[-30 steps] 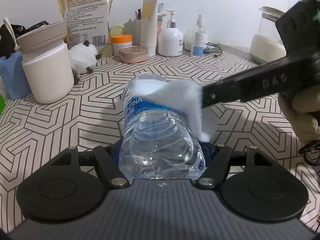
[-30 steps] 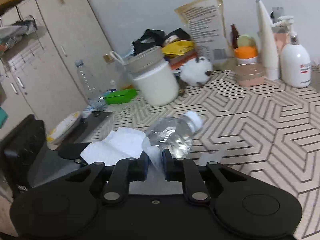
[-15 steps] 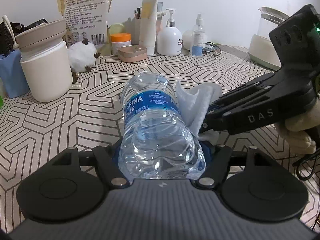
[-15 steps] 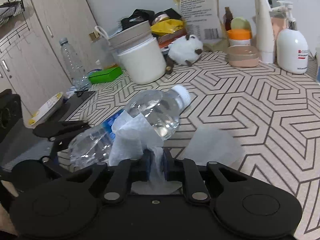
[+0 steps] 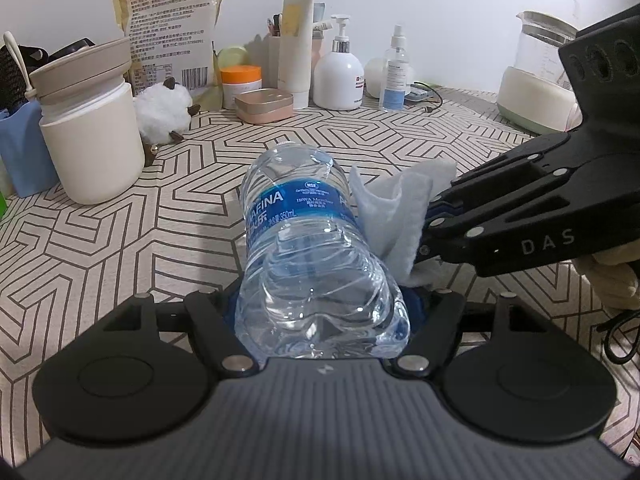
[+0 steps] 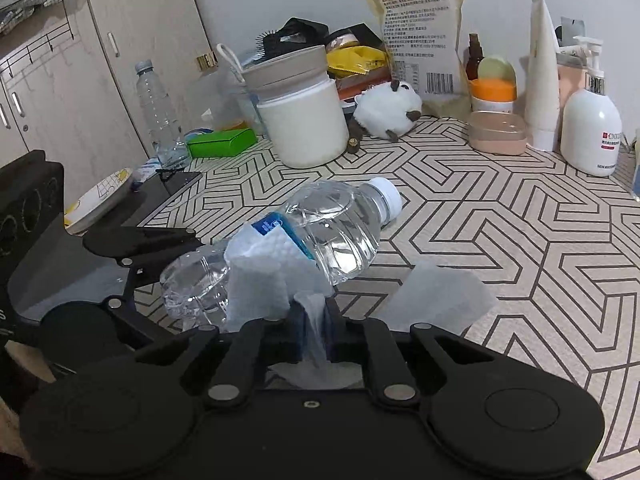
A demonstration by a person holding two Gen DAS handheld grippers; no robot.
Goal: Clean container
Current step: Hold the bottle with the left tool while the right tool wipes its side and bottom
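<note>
Bottle: a clear plastic water bottle (image 5: 316, 256) with a blue label lay tilted above the patterned tablecloth (image 5: 120, 240), its white cap (image 6: 387, 194) pointing toward 1 o'clock in the right wrist view.
Left gripper: the left gripper (image 5: 320, 312) clamped the bottle's base between its pads, at 6 o'clock in its own view; its jaws were easing apart while the bottle sat between them and the pads pressed its sides.
Right gripper: the right gripper (image 6: 314, 320) pinched a white wipe (image 6: 256, 272); its jaws were closing on the bunched fabric.
Wipe: it draped against the bottle's side over the label, at 3 o'clock of the bottle in the left wrist view.
Loose sheet: a second pale sheet (image 6: 436, 300) lay flat on the tablecloth at 3 o'clock of the right gripper.
Background: a white jar (image 5: 92, 140) stood at 10 o'clock, a pump bottle (image 5: 338, 76) at 12 o'clock.
</note>
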